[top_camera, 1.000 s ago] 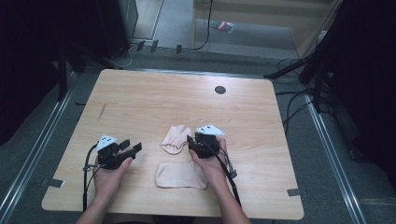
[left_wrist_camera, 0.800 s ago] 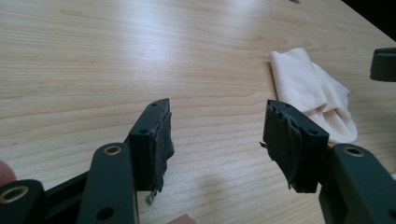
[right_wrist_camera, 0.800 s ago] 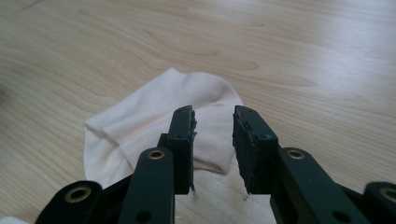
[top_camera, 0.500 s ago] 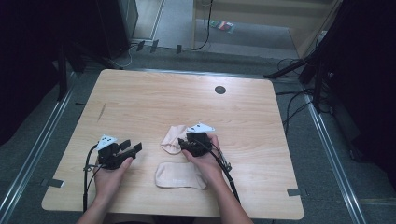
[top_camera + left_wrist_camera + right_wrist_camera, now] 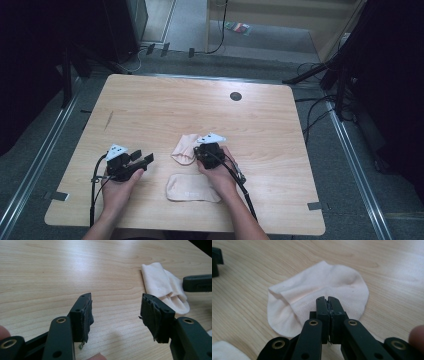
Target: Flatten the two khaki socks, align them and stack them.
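Two pale pink socks lie on the wooden table (image 5: 165,105). One sock (image 5: 181,148) (image 5: 312,290) (image 5: 162,285) lies crumpled near the middle, the other sock (image 5: 192,188) flat near the front edge. My right gripper (image 5: 198,153) (image 5: 328,300) points left with its tips at the crumpled sock's right edge. Its jaws have just been closing and now stand pressed together over the fabric, with no cloth visible between them. My left gripper (image 5: 143,159) (image 5: 116,312) rests on the table to the left, open, with bare wood between its jaws.
A dark round hole (image 5: 235,96) sits in the table's far right part. Cables trail from both grippers over the front edge. Dark stands and cables surround the table on the floor. A corner of the flat sock (image 5: 224,351) lies beside my right gripper.
My right gripper has slid a little left onto the crumpled sock's edge and its jaws have come together. The left gripper has not moved.
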